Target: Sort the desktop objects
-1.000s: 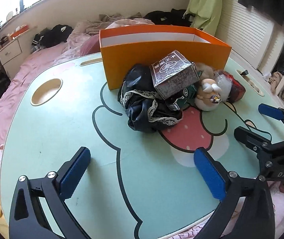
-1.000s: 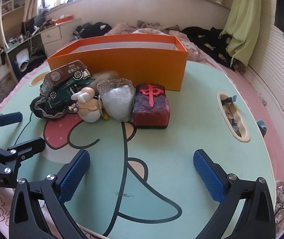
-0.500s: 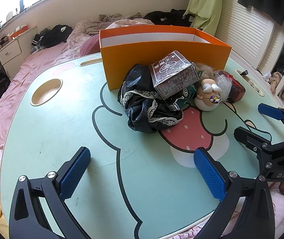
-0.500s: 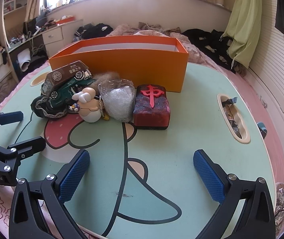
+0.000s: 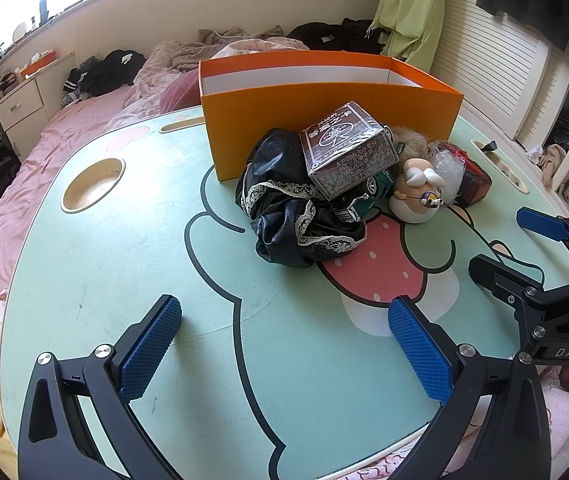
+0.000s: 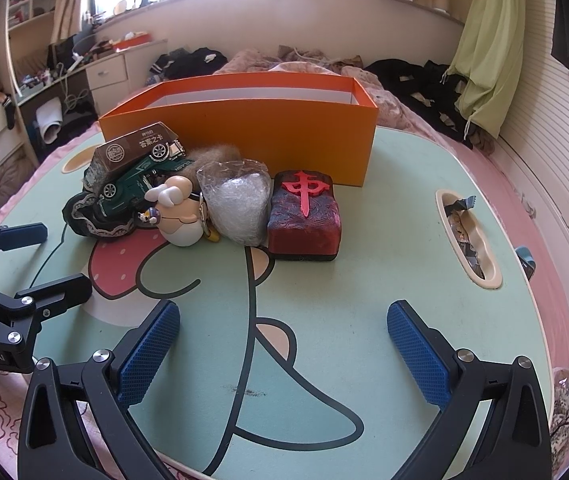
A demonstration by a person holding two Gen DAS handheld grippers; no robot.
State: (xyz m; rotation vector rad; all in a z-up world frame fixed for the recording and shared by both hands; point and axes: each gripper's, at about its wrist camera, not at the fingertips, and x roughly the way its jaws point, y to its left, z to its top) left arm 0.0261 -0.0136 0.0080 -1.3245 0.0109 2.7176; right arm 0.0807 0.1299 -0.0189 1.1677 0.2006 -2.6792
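2 grippers, left gripper (image 5: 284, 344) and right gripper (image 6: 283, 344), hover with jaws spread, green toy car (image 6: 140, 180) half buried under card box (image 5: 348, 148).

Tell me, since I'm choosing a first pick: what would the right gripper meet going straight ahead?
Probably the red mahjong-tile block, roughly centred before the open right gripper; bare table lies between. Depth is uncertain.

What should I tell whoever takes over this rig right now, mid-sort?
Left gripper: jaws open, empty, hovering low over the table.
Right gripper: jaws open, empty, likewise at the near edge.
Pile in front of the orange box: black lace cloth, card box on top of the green toy car, bald figurine, clear plastic bag, red mahjong block.
Done: nothing visibly sorted; the box's inside is mostly hidden.
Left: the whole pile.
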